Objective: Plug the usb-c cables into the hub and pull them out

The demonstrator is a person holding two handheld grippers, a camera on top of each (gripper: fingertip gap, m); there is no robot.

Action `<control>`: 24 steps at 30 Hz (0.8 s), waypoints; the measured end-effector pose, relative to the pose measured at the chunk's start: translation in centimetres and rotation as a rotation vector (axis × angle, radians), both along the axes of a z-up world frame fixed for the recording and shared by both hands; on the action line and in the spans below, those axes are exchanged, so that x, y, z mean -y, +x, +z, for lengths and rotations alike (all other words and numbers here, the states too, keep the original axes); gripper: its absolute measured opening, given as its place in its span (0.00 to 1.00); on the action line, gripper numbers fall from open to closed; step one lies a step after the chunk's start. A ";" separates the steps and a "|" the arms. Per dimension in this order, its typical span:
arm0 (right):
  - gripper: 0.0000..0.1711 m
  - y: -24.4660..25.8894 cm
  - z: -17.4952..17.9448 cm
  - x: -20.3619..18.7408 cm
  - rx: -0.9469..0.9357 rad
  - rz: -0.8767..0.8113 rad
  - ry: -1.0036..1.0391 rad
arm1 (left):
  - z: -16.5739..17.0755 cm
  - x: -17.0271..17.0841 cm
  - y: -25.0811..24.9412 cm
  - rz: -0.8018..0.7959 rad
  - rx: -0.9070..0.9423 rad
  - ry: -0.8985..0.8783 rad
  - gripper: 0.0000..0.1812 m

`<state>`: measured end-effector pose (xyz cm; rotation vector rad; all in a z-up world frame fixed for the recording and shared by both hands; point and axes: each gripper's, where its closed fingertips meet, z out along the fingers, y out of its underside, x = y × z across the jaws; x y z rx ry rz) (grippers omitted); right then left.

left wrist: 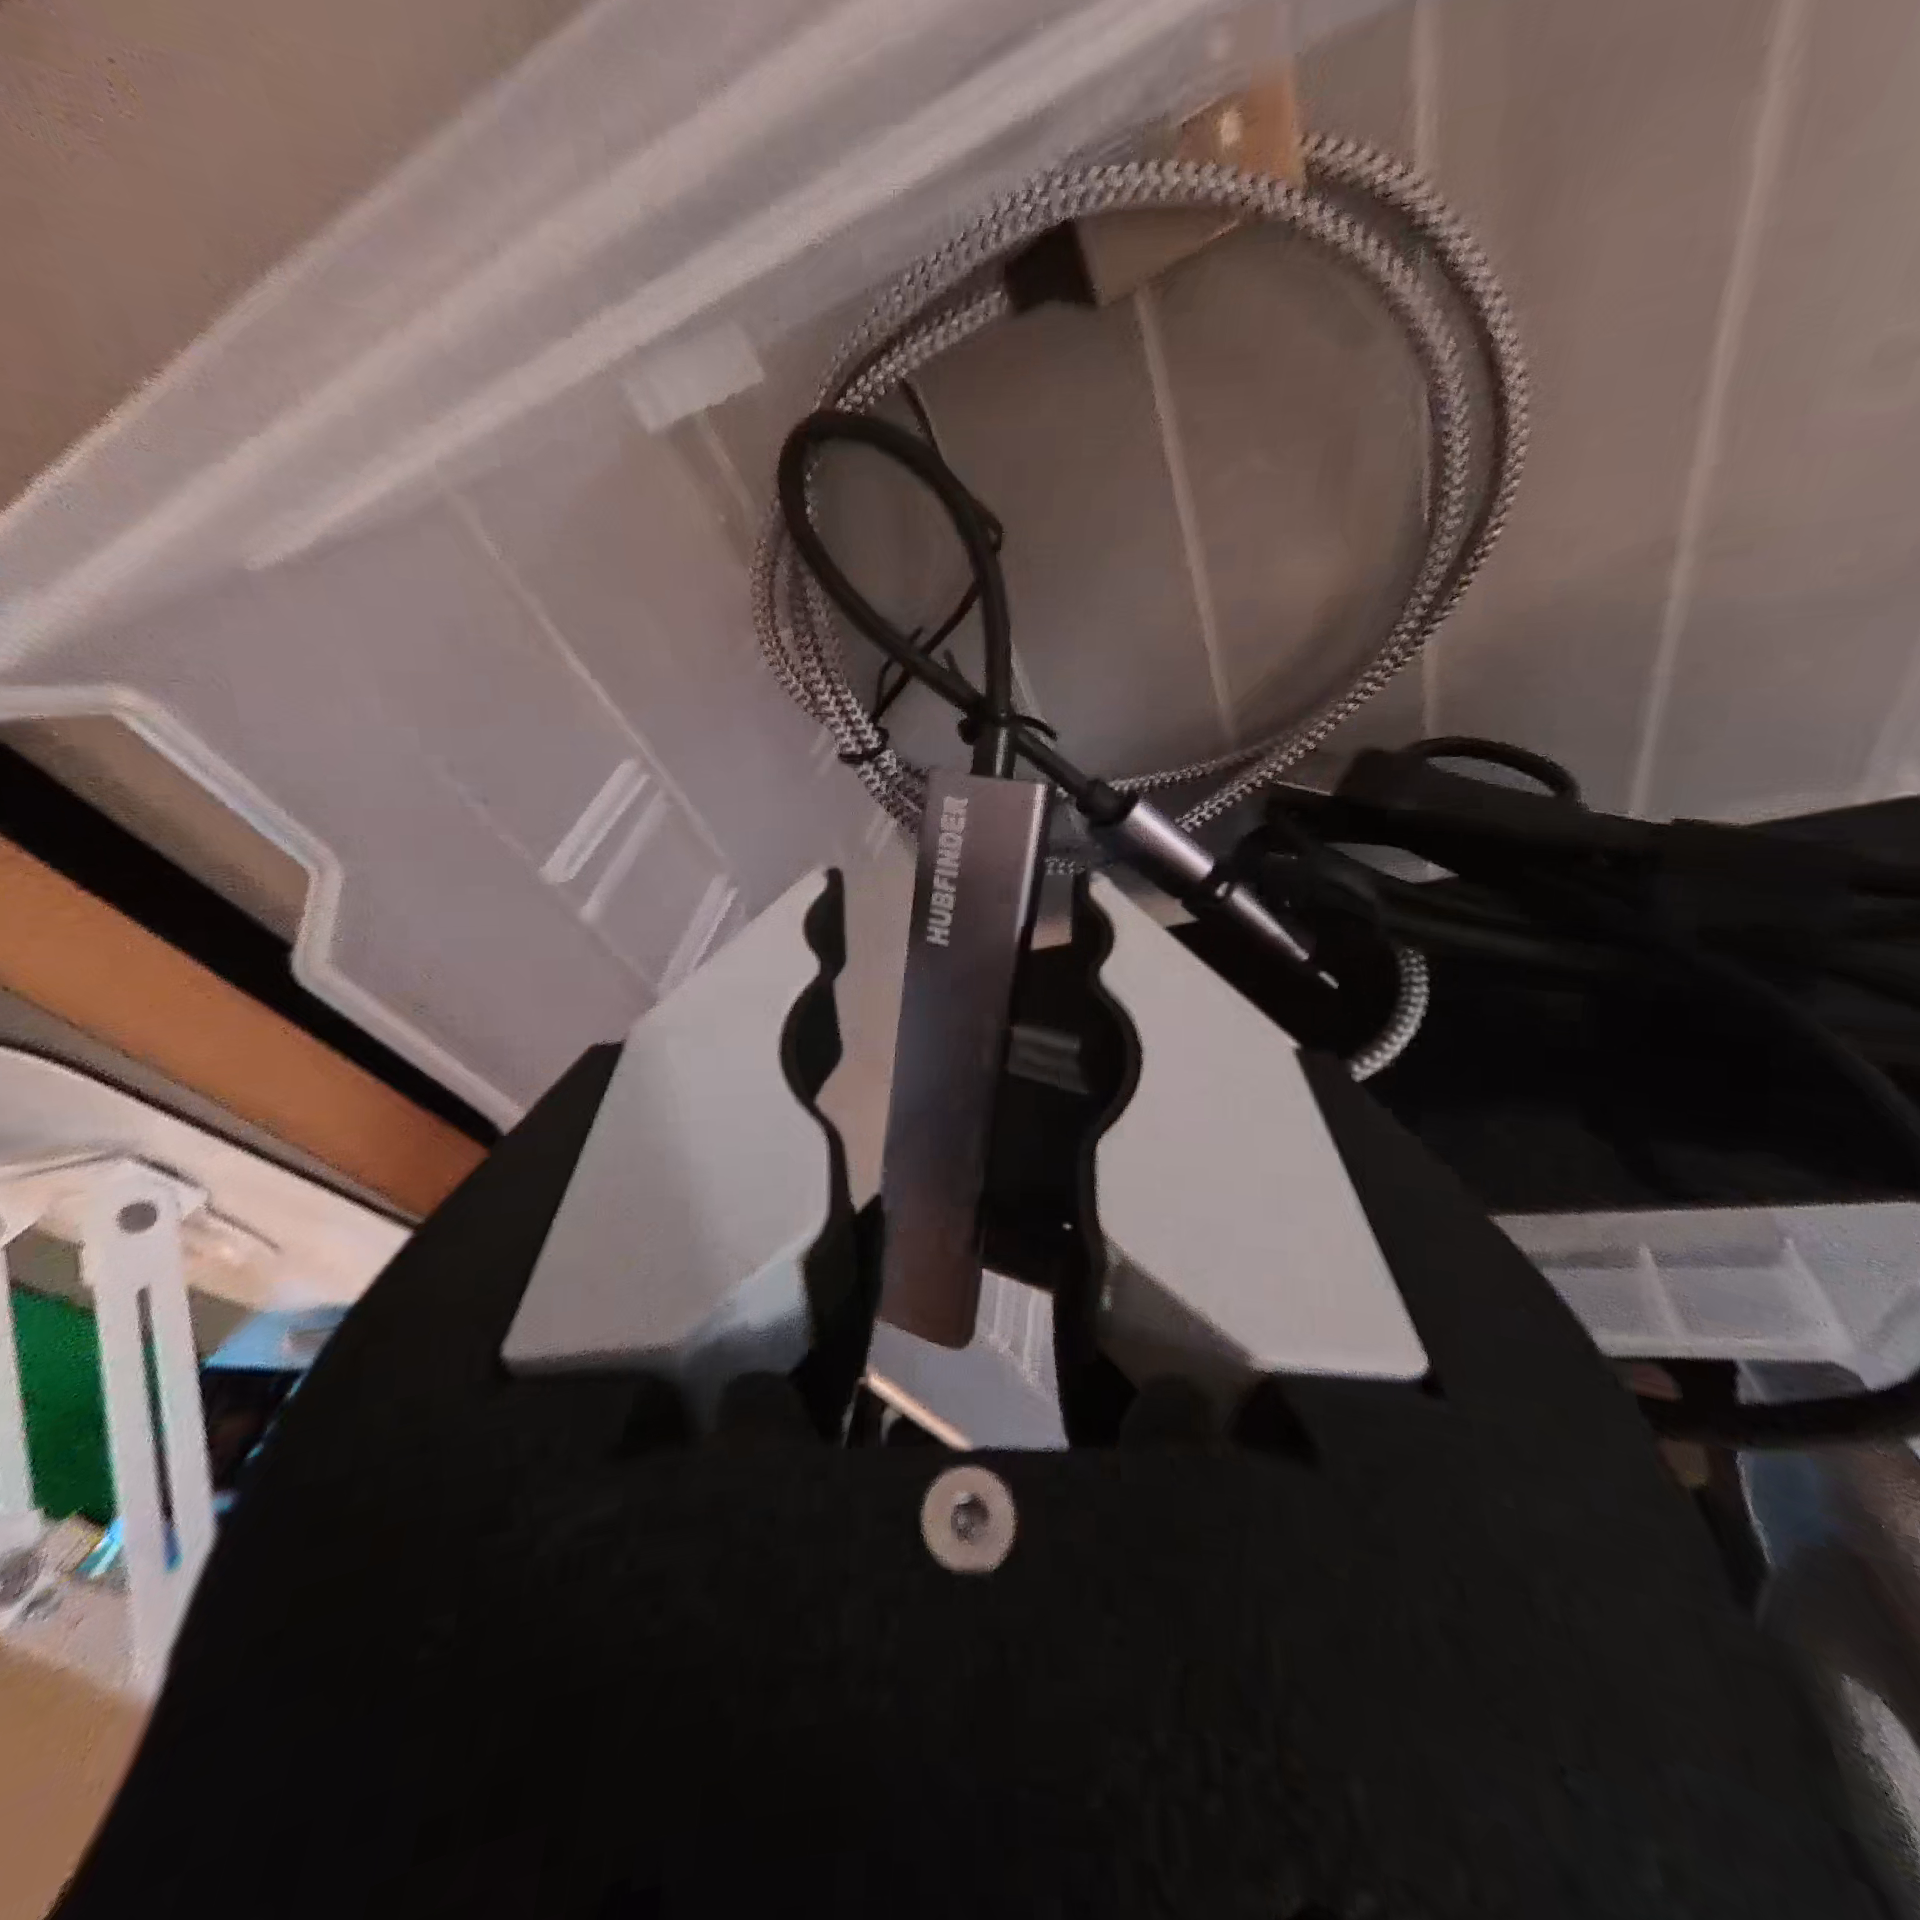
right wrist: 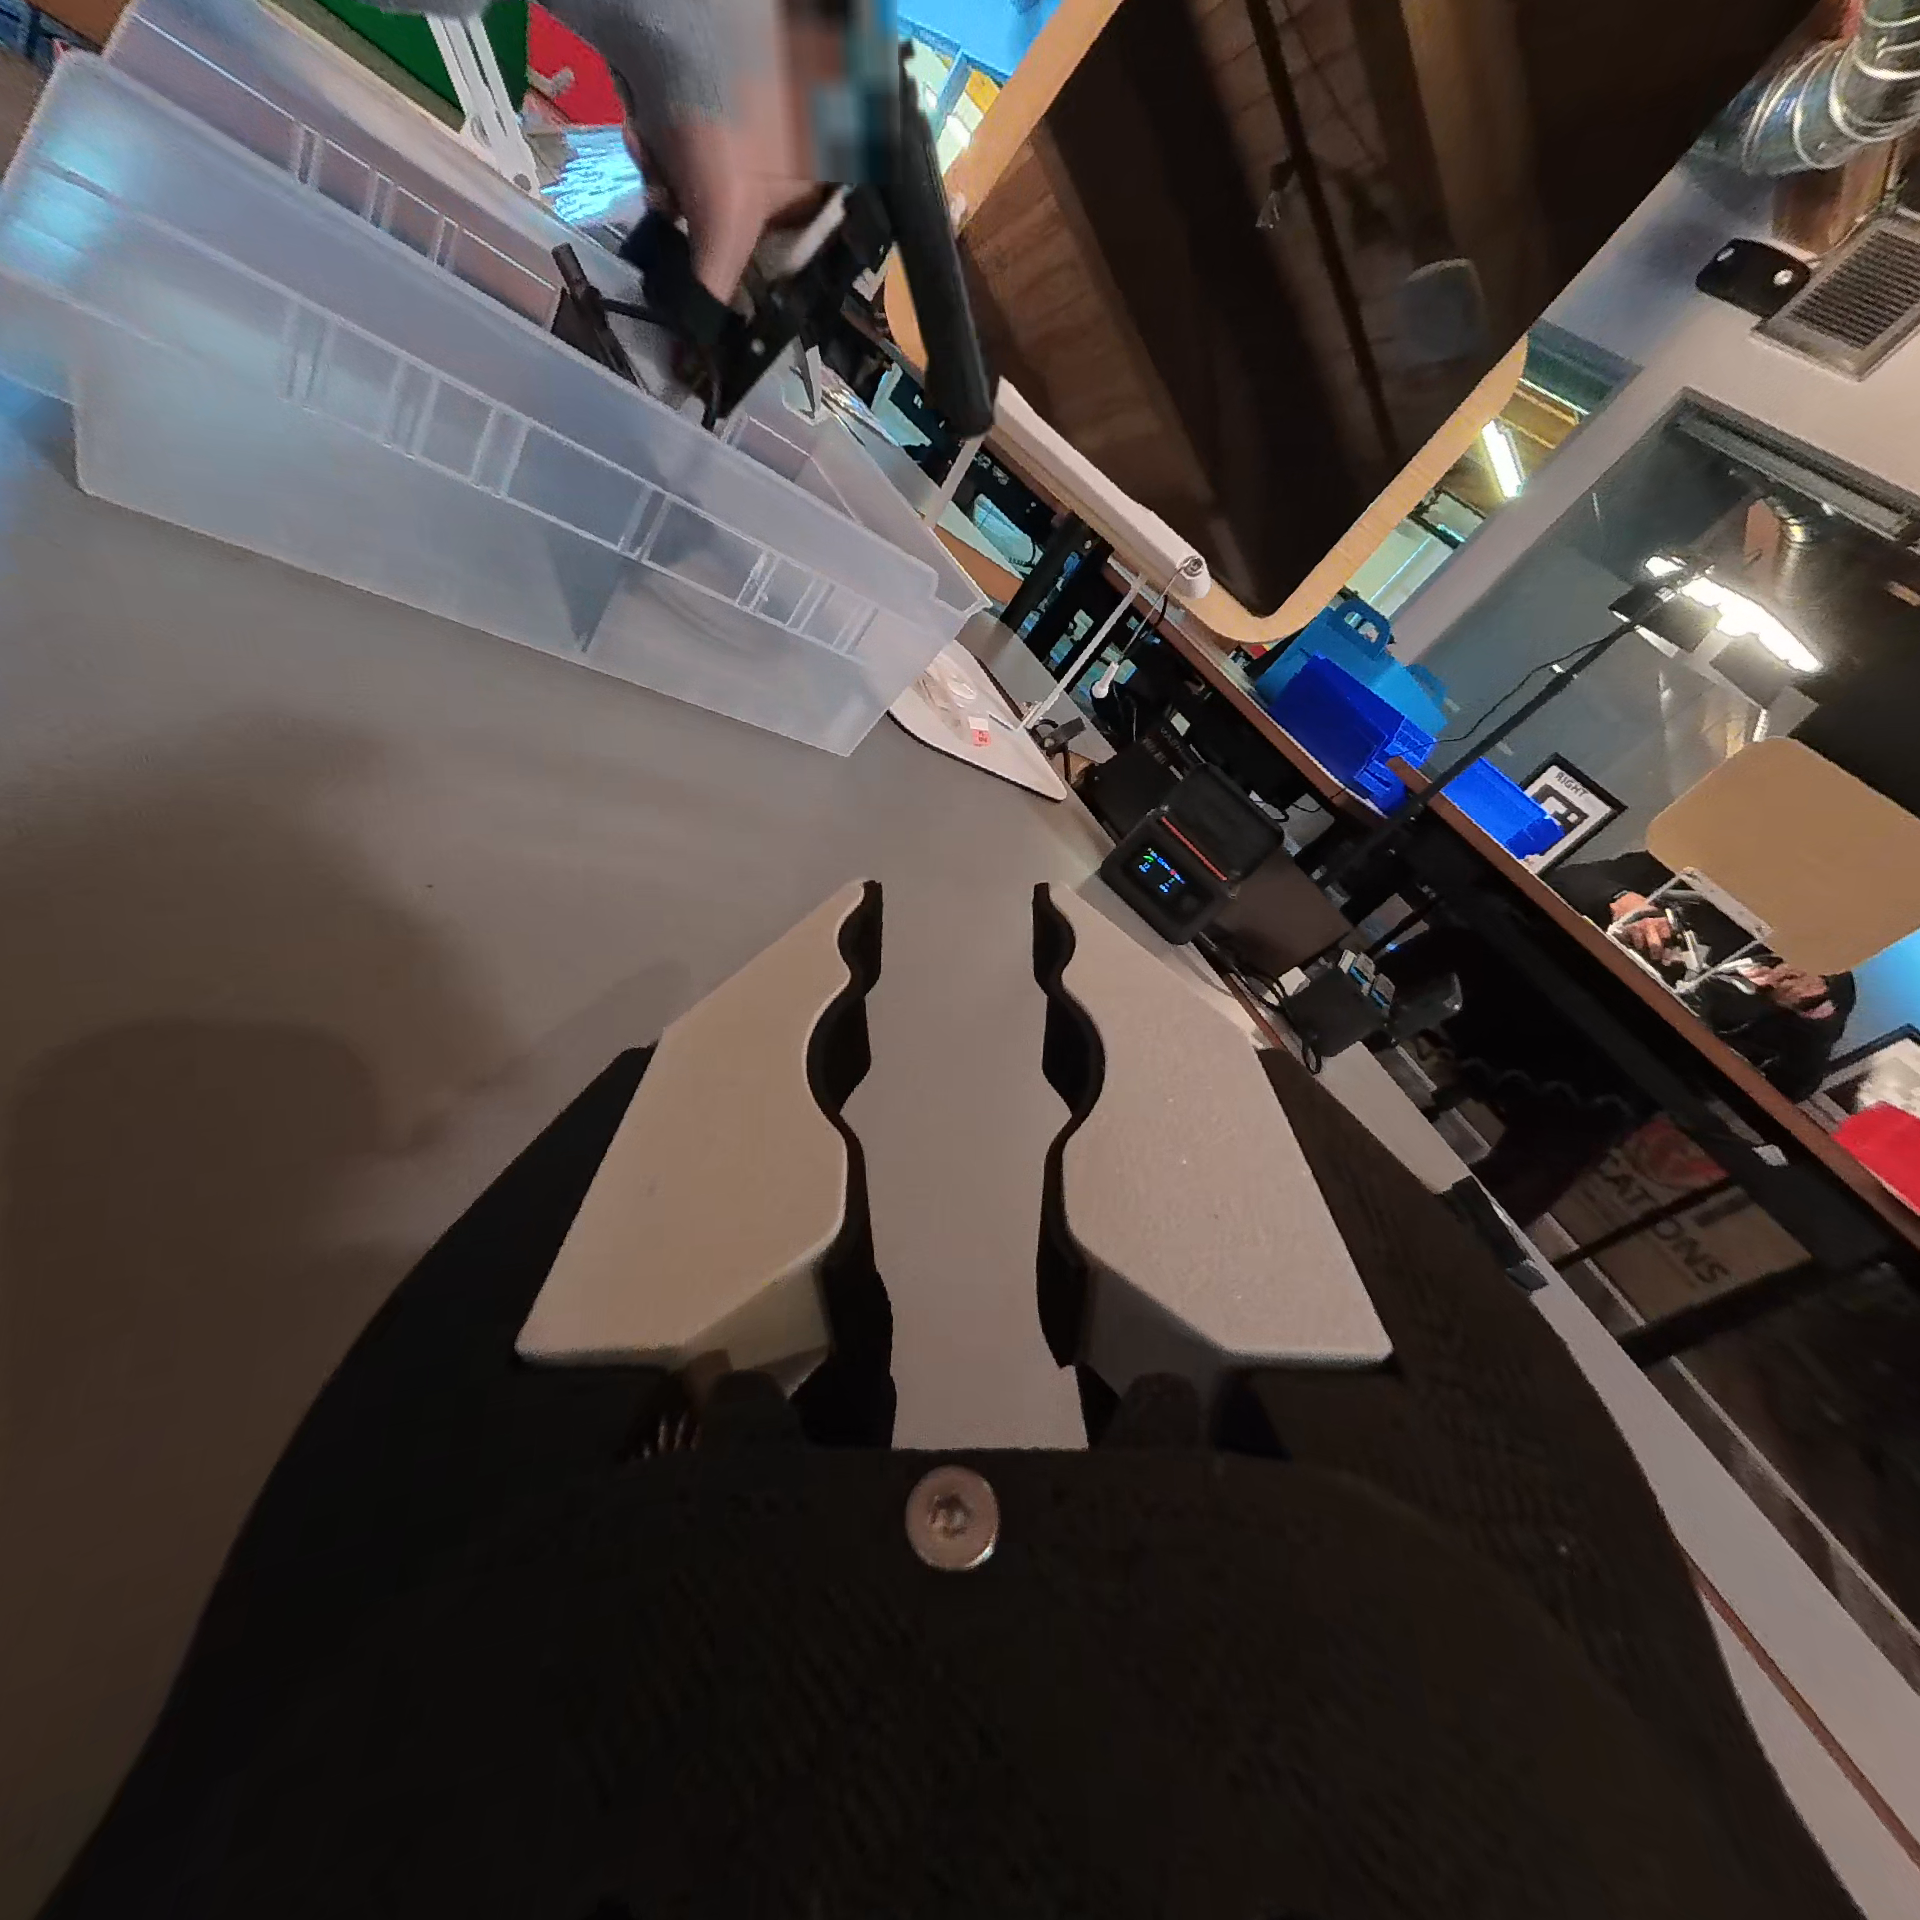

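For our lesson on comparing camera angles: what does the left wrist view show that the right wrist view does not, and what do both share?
Only the left wrist view: the grey hub clamped in the left tool, a coiled braided cable and a black cable bundle.

Only the right wrist view: the right tool, open and holding nothing, above the grey table, with a small screen device and blue boxes beyond.

Both: the clear plastic bin.

Light: dim, warm indoors; bright lamp point(right wrist: 1756, 618) at 2 o'clock.
Shadows: soft on table point(right wrist: 312, 935).
Blur: motion-smeared, fisheye-bent edges.
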<state>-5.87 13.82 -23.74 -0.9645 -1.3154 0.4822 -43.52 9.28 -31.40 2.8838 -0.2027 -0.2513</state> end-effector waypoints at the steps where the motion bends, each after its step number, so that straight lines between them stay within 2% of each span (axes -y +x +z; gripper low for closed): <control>1: 0.16 -0.1 0.0 0.0 0.000 0.002 0.001 | 0.1 0.0 0.0 -0.023 -0.015 -0.014 0.15; 2: 0.16 -0.3 0.0 0.0 0.001 0.002 0.003 | 0.1 -0.1 0.2 -0.062 -0.020 -0.018 0.11; 6: 0.16 -0.7 0.1 0.0 0.000 0.008 0.023 | 0.5 -0.1 -0.3 -0.182 -0.119 -0.040 0.11; 9: 0.16 -0.9 0.3 0.0 0.002 0.010 0.038 | 2.8 -0.1 -0.6 -0.182 -0.223 0.003 0.10; 12: 0.16 -0.9 0.5 -0.1 -0.002 0.011 0.044 | 8.2 -0.6 -1.1 -0.211 -0.431 0.112 0.10; 17: 0.16 -0.6 1.6 -0.4 -0.044 -0.007 0.023 | 18.8 -2.1 1.6 -0.289 -0.586 0.362 0.11; 24: 0.16 0.4 2.4 -1.3 -0.083 -0.068 0.004 | 34.7 -5.6 6.8 -0.367 -0.673 0.723 0.11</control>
